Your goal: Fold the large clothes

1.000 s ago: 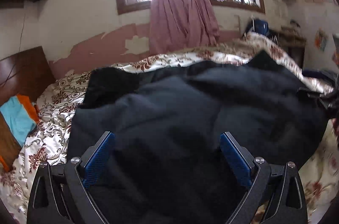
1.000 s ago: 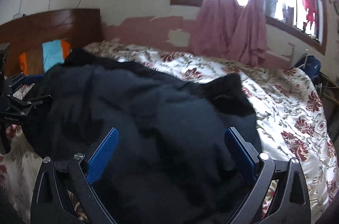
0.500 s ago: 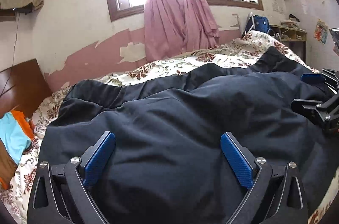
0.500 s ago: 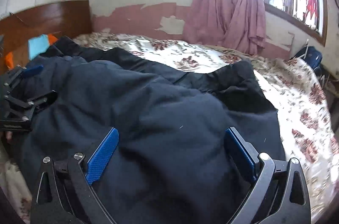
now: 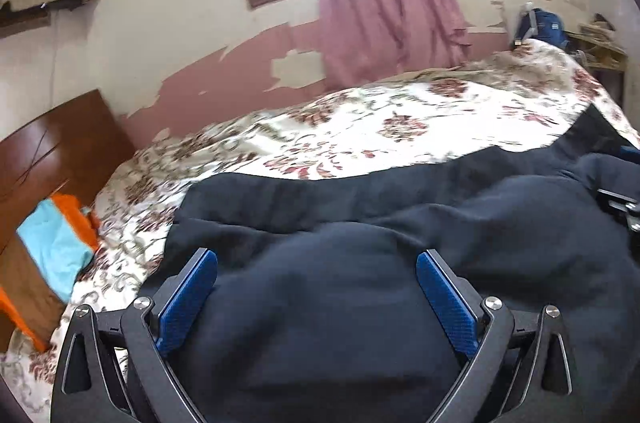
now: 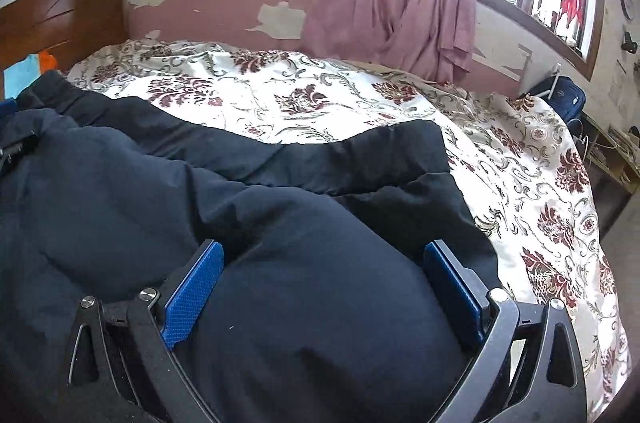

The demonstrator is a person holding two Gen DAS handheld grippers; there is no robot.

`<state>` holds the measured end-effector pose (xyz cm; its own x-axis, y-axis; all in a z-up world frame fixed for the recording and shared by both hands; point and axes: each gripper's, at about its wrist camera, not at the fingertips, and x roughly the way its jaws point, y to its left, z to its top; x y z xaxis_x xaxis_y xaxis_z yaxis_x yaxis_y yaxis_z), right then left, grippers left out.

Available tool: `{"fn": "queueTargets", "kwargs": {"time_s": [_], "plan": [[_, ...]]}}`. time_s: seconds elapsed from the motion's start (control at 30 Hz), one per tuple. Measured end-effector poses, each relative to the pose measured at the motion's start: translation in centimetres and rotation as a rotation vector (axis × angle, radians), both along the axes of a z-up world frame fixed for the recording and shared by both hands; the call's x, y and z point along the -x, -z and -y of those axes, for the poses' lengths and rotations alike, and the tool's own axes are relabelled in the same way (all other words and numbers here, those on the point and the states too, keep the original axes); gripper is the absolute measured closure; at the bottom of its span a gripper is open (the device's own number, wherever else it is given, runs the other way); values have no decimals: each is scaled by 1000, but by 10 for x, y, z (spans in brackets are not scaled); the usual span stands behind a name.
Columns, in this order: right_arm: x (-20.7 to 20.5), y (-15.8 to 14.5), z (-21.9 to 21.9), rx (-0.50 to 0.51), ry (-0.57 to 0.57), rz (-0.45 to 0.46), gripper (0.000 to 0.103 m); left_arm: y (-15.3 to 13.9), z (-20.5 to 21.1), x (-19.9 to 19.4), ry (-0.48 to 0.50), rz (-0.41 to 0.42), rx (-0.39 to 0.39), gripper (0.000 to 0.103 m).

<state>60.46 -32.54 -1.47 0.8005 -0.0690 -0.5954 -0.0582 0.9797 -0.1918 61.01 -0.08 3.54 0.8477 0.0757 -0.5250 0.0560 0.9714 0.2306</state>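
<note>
A large dark navy garment (image 5: 360, 263) lies spread over the near part of a floral bedspread (image 5: 360, 127); it also fills the right wrist view (image 6: 200, 207). My left gripper (image 5: 316, 263) is open, its blue pads wide apart over the cloth with fabric bulging between them. My right gripper (image 6: 324, 259) is open the same way over the garment's right part. The right gripper shows at the right edge of the left wrist view (image 5: 624, 207); the left gripper shows at the left edge of the right wrist view (image 6: 16, 147).
A wooden headboard (image 5: 52, 151) with teal and orange cloth (image 5: 56, 243) stands at the left. The far bedspread (image 6: 320, 91) is bare. Pink curtains (image 6: 400, 3) hang under a window. A blue bag (image 6: 560, 95) and a shelf are at the right.
The garment has come toward me and settled lower, so more bare bedspread shows beyond its far edge. Both grippers stay open over the cloth.
</note>
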Motion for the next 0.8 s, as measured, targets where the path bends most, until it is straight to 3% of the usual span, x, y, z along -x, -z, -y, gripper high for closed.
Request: {"fn": "queueTargets", "kwargs": {"time_s": [0.17, 0.37, 0.6, 0.8], "plan": [[-17, 2, 12, -33, 44, -26, 5, 8, -23, -27, -49, -66, 97, 1], [-39, 18, 25, -103, 45, -96, 2, 24, -20, -54, -25, -141, 117, 0], [-44, 39, 20, -124, 46, -85, 1, 40, -34, -64, -18, -150, 229, 0], [-52, 48, 29, -198, 34, -100, 1, 48, -38, -74, -11, -170, 279, 0]]}}
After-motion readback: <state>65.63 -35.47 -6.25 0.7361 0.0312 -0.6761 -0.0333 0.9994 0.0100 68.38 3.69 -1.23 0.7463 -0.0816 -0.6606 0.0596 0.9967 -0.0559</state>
